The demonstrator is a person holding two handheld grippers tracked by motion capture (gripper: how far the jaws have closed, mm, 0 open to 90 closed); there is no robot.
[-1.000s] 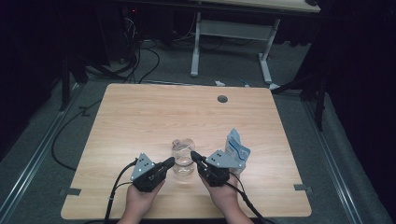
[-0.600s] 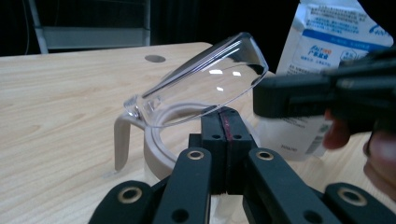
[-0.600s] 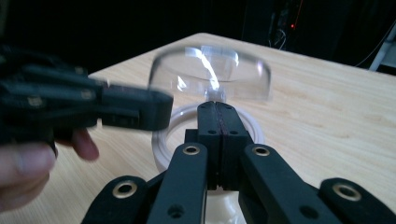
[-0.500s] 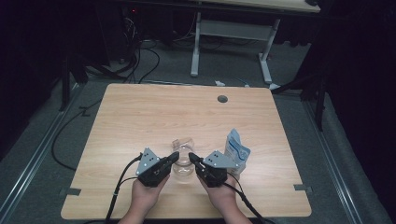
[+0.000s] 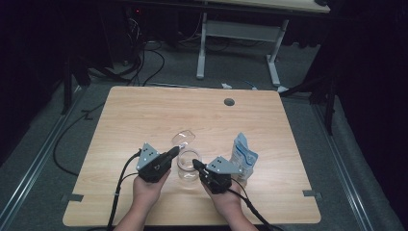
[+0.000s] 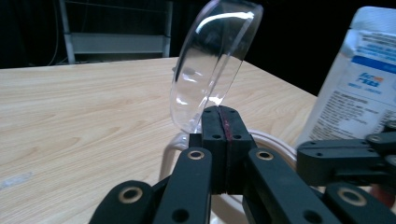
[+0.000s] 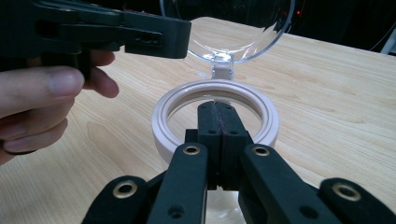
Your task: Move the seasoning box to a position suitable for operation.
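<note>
Lid [image 5: 183,138] now swung up off clear jar [image 5: 187,169], both grippers' jaws pressed together.

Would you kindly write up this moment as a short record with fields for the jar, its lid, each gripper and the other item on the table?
jar: clear jar with white rim, upright on the table
lid: clear hinged lid, swung open, standing up
left gripper: left gripper, shut on the lid's edge
right gripper: right gripper, shut, on the jar's near rim
other item: white and blue pouch, right of the jar
</note>
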